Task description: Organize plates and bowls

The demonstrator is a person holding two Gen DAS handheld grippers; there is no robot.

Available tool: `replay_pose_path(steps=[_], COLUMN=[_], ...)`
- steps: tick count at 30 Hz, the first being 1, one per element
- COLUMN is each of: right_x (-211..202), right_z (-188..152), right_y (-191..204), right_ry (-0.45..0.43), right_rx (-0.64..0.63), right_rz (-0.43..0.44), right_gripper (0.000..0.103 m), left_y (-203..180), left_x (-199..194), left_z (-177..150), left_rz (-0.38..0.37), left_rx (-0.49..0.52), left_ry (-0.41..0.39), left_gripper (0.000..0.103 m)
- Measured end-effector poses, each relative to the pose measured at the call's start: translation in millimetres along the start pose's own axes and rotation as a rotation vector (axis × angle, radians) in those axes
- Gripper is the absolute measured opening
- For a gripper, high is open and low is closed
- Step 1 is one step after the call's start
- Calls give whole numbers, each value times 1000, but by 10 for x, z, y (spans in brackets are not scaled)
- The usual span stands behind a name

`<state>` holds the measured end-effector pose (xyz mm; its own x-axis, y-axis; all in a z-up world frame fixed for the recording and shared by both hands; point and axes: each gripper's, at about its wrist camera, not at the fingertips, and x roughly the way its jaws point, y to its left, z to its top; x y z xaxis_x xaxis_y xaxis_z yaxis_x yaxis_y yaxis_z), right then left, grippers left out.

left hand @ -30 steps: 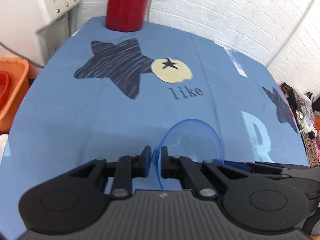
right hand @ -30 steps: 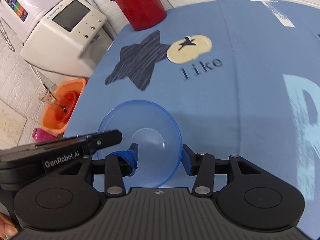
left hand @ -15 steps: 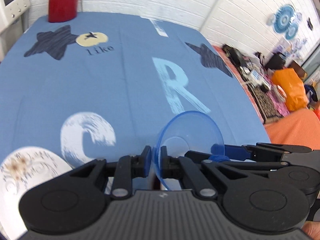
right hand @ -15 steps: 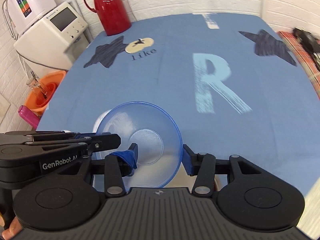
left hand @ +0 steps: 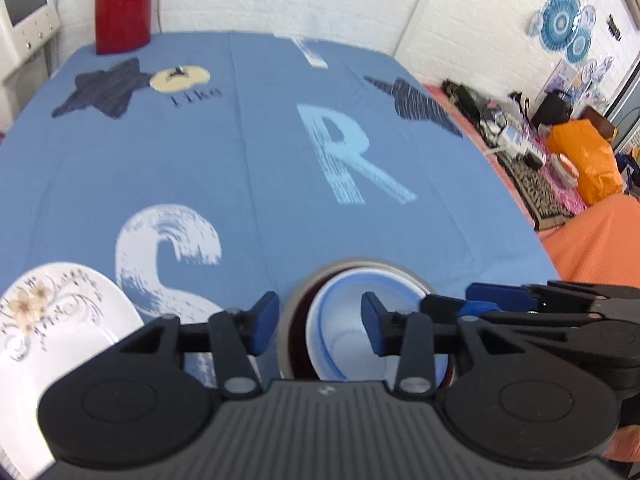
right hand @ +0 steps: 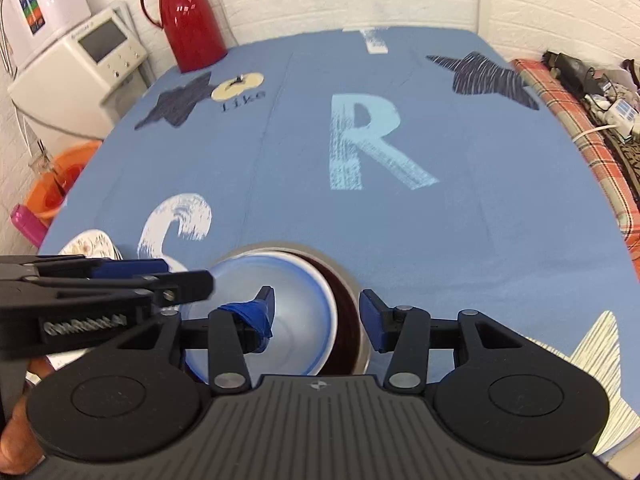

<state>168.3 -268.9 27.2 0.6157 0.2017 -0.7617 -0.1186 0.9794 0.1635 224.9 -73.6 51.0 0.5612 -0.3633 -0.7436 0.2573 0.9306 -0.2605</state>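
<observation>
table [left hand: 260, 168]: blue cloth | floral plate [left hand: 52, 328] | metal bowl [right hand: 340, 268] | red jug [right hand: 192, 16]

Translucent plastic bowl [right hand: 288, 312] — matt cloth [right hand: 440, 240].

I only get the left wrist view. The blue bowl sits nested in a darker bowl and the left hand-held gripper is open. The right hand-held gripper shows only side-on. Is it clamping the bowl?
Observer: No. In the right wrist view the right hand-held gripper is open. The blue bowl has its rim between the two fingers, unclamped.
Reviewer: Is anything off the table's left side, outside my frame?
Observer: Yes, an orange basin sits lower down beside the blue-clothed table, past its left edge.
</observation>
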Motion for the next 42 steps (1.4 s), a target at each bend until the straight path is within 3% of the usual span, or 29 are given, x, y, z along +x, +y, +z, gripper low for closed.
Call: replay_pose_path(steps=[3,6,11,15,18,21,24,34,42], right_x=[-148,-281,-404,-500,-470,-424,-396,-242,-46], right_z=[-63,-227,-609,-890,-954,-976,-979,-971,-769], right_y=[-89,-142,-196,-292,-334,-426,-485,-601,-527], right_ry=[-60,-117,-182,-247,-215,-196,-165,-121,-69], right_rx=[33,52,86,204,281,353,407,454,352], right_rz=[20,36,57,55,-24,43,45,49,4], right_gripper=[32,33,34,34,35,35,36,37,38], left_y=[45,129,330,454,441,429,465,521,456], left_x=[-166,-270,-276,-281,-247,-123,17,363,458], left_z=[19,-14,-127,-195,-204,-183,-139,-75,-100], left_rz=[4,12,8,-30,-52,-78,-91,-69,-57], left_rx=[34,67,102,104,125,124,104,66,87], left_ry=[-48,-63,-5,31,45,94,140,215,215], left_gripper=[48,48,48,50,53,53,53,54,54])
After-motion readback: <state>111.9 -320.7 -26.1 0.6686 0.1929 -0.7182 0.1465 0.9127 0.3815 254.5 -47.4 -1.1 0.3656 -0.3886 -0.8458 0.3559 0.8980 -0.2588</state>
